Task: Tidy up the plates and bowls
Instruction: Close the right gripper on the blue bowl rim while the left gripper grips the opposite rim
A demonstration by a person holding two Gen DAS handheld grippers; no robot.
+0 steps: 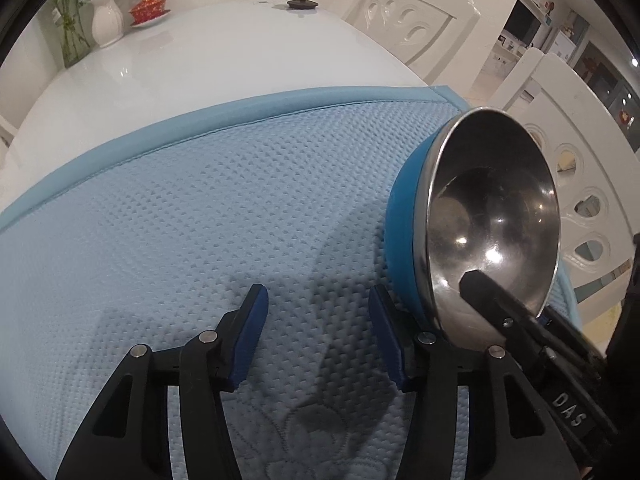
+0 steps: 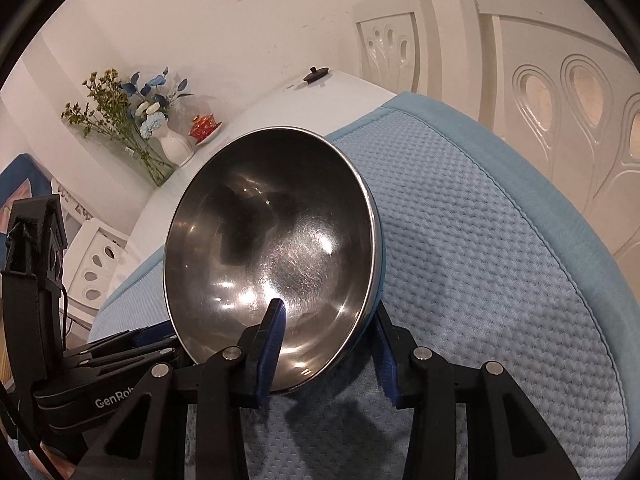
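We read "GenRob" on the left gripper (image 2: 120, 344) and "DAS" on the right gripper (image 2: 328, 344). Right gripper clamps the tilted bowl (image 2: 272, 248) by its rim; left gripper's jaws stand apart, empty.

We are seeing the bowl (image 2: 272, 248) tilting on its edge on the quilted mat (image 2: 480, 240), which is lying on the table (image 1: 180, 64); vase (image 1: 106, 20) and lid (image 1: 303, 3) are sitting behind, chairs (image 2: 560, 100) standing beyond.

free: mat (image 1: 180, 208) left of bowl (image 1: 492, 216) | blocked: chairs (image 2: 560, 92) along right edge
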